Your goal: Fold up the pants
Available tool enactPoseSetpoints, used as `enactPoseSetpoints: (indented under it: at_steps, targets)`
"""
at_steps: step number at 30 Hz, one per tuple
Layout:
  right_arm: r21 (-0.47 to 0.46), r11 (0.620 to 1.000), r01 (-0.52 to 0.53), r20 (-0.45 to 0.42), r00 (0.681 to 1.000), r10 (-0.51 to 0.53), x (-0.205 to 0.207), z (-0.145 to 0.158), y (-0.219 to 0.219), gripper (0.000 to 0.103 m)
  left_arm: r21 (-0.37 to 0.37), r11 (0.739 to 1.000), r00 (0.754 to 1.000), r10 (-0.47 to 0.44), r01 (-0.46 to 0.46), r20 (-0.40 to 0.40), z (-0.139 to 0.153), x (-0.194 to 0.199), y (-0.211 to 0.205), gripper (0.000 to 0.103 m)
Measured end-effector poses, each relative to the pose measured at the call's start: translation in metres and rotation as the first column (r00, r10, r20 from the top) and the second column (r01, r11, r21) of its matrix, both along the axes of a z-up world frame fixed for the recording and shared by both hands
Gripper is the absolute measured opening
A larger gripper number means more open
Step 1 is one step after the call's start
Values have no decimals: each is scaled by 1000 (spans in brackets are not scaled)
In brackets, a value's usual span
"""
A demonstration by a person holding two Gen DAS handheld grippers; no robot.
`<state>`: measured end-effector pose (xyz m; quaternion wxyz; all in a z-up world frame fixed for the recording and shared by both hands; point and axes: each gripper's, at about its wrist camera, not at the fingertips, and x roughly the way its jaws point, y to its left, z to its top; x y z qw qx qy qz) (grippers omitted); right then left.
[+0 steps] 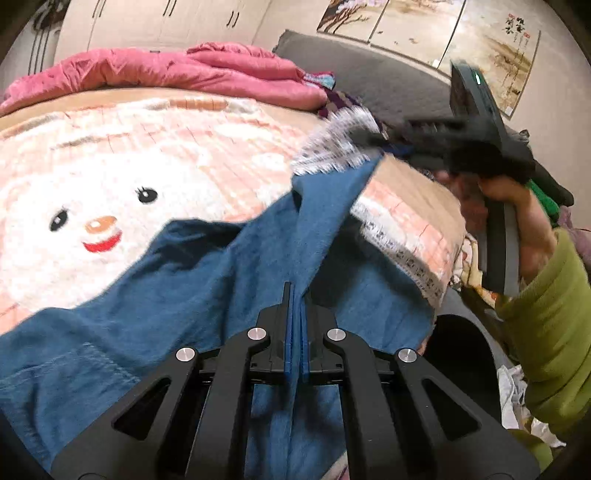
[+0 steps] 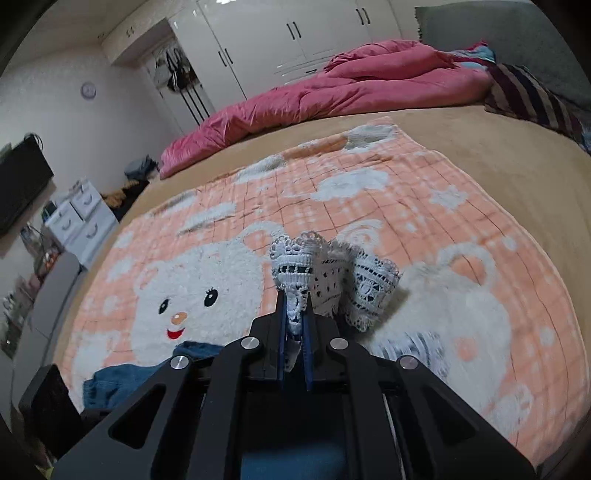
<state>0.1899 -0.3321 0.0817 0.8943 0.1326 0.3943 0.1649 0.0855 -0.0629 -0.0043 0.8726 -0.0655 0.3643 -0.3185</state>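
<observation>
Blue pants with a white lace hem lie across the bear-print blanket on the bed. My left gripper is shut on a fold of the blue fabric near the bed's front edge. From there a leg of the pants runs up to my right gripper, blurred, held by a hand in a green sleeve. In the right wrist view my right gripper is shut on the lace hem, lifted above the blanket. Part of the pants shows low at the left.
A pink duvet is bunched along the bed's far side, with a striped cloth beside the grey headboard. White wardrobes and a small drawer unit stand beyond. Loose clothes lie below the bed's edge.
</observation>
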Motion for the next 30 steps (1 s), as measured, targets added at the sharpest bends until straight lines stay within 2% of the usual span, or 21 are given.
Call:
enactPoseSetpoints:
  at_steps: [3, 8, 12, 17, 22, 26, 30]
  targets:
    - [66, 998, 17, 15, 1000, -18, -27, 7, -18, 7, -19, 1000, 999, 0, 1, 48, 14, -12, 5, 0]
    - [89, 995, 34, 36, 999, -37, -77, 10, -36, 7, -5, 999, 995, -39, 40, 94, 24, -29, 0, 0]
    - [99, 992, 74, -10, 997, -73, -106, -13, -52, 7, 29, 998, 997, -57, 55, 54, 10, -31, -11, 0]
    - [129, 984, 122, -105, 989, -109, -118, -49, -69, 7, 79, 994, 997, -78, 78, 3, -11, -37, -23, 0]
    - [166, 977, 136, -119, 986, -117, -134, -60, -77, 7, 95, 992, 996, -82, 84, -26, -20, -48, -26, 0]
    - [154, 978, 139, -129, 984, -119, -139, -70, -80, 7, 107, 991, 997, -80, 82, -25, -23, -53, -27, 0]
    - [142, 979, 150, -175, 977, -124, -141, -86, -84, 12, 136, 987, 996, -76, 81, -38, -31, -58, -30, 0]
